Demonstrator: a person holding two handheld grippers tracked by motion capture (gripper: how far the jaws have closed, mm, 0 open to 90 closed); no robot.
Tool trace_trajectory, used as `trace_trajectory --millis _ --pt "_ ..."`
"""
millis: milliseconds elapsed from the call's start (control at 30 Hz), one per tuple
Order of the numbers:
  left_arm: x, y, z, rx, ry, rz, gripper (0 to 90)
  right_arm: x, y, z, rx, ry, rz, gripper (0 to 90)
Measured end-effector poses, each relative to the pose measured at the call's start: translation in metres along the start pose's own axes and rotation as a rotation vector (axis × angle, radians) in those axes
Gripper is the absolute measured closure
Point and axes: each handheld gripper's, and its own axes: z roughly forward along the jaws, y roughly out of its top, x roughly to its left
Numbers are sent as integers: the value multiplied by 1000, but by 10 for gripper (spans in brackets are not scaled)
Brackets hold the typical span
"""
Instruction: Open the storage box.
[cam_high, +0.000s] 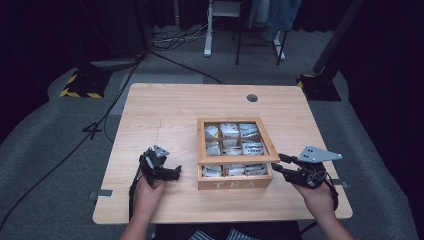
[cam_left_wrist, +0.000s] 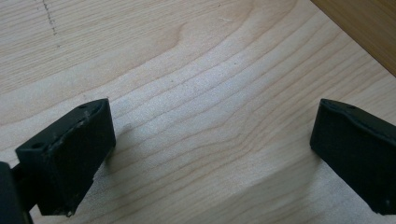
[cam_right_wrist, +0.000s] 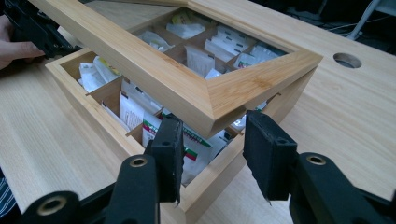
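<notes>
right claw (cam_right_wrist: 212, 144) clamped on lid (cam_right_wrist: 187, 88) corner, tea box (cam_high: 235, 183) ajar

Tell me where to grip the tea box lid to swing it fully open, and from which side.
Grip the lid at its raised front corner, coming from the box's front right, where the right tool already straddles it. The frame there is a flat wooden bar lifted clear of the box wall, so both pads fit over it. The hinge seems to lie along the far edge, so lift up and away.
</notes>
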Motion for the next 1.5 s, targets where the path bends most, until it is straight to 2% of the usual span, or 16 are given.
trace_trajectory --millis 300,800,1200,1500 --pt "0 0 0 0 0 -1 6 -4 14 -4 3 -1 -18 580" --pt "0 -1 -2 3 4 -5 8 -17 39 -9 -28 9 4 579" --pt "3 -1 -1 -2 -14 17 4 -27 60 -9 -41 4 14 582" --pt "6 -2 -2 2 -41 42 2 -35 73 -3 -29 -5 18 583"
